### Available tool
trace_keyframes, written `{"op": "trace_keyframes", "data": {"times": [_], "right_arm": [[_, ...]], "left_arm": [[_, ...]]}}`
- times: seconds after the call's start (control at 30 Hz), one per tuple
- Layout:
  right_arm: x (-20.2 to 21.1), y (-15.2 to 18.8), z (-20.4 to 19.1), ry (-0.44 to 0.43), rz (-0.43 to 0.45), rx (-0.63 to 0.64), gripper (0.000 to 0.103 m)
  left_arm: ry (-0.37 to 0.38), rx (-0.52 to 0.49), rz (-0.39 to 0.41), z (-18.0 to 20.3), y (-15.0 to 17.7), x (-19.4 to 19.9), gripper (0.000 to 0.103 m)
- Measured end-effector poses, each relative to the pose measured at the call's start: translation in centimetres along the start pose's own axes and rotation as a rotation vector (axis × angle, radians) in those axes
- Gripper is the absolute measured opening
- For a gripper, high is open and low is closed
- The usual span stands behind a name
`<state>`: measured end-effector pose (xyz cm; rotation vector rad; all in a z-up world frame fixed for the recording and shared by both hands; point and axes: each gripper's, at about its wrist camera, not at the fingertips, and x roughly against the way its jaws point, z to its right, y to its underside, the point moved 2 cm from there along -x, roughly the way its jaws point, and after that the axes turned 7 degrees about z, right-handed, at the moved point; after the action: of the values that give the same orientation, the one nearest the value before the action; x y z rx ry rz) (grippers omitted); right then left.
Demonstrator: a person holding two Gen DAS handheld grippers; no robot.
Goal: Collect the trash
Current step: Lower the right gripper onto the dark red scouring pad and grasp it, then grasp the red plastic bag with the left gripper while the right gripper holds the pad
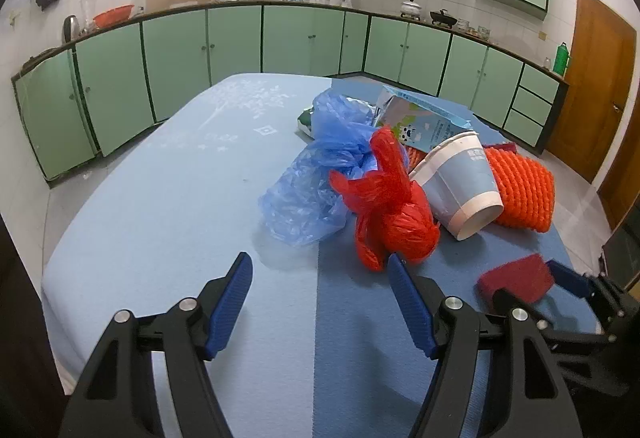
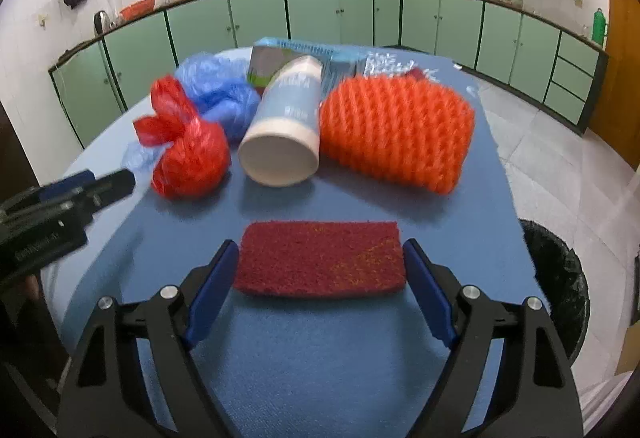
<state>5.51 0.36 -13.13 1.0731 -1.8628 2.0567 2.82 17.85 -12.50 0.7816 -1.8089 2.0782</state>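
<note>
straddling a dark red scouring pad, the right gripper has its two blue fingers on either side of the pad's short ends, close to them, though a thin gap seems to remain on each side, so the pad lies flat on the blue table cloth between the jaws and is not clearly pinched. the left gripper hangs over the same table with its jaws wide and nothing between them, its right finger tip just in front of a knotted red plastic bag. beyond that bag sits the rest of the trash in one cluster: a crumpled blue plastic bag to its left, a paper cup lying on its side with its base turned toward the cameras, a milk carton behind the cup, and an orange knitted pad on the right, touching the cup. in the right wrist view the left gripper shows at the left edge, near the red bag. a black-lined trash bin stands on the tiled floor beside the table's right edge, below the table top. green cabinets run along the far walls under a counter with pots and a tap, and a wooden door closes the right side of the room.
</note>
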Motion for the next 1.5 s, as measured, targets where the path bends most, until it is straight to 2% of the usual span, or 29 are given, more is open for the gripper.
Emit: {"op": "trace_keyframes", "data": {"times": [0.13, 0.63, 0.93, 0.97, 1.0, 1.03, 1.1, 1.23, 1.5], "right_arm": [[1.1, -1.1, 0.3, 0.003, 0.047, 0.002, 0.08], [1.3, -3.2, 3.2, 0.046, 0.082, -0.043, 0.08], [1.1, -3.9, 4.3, 0.055, 0.083, -0.059, 0.08], [1.0, -3.9, 4.4, 0.056, 0.08, -0.061, 0.08], [0.9, -4.0, 4.5, 0.056, 0.078, -0.063, 0.08], [0.9, -4.0, 4.6, 0.056, 0.077, -0.065, 0.08], [0.8, -4.0, 4.6, 0.056, 0.076, -0.064, 0.08], [0.9, -4.0, 4.6, 0.062, 0.081, -0.061, 0.08], [2.2, -4.4, 4.6, 0.065, 0.117, -0.052, 0.08]], "left_arm": [[0.005, 0.0, 0.001, 0.1, -0.1, 0.0, 0.069], [0.058, -0.048, 0.012, 3.8, -1.6, -2.2, 0.069], [0.083, -0.045, -0.046, 5.1, -2.0, -5.3, 0.069], [0.088, -0.042, -0.055, 5.2, -2.0, -5.6, 0.065], [0.093, -0.04, -0.064, 5.3, -2.0, -5.8, 0.055], [0.095, -0.039, -0.07, 5.3, -2.0, -5.9, 0.05], [0.103, -0.028, -0.074, 5.4, -2.1, -5.9, 0.044], [0.092, -0.021, -0.055, 5.4, -2.2, -5.2, 0.04], [0.101, -0.002, 0.04, 4.9, -3.4, -0.6, 0.038]]}}
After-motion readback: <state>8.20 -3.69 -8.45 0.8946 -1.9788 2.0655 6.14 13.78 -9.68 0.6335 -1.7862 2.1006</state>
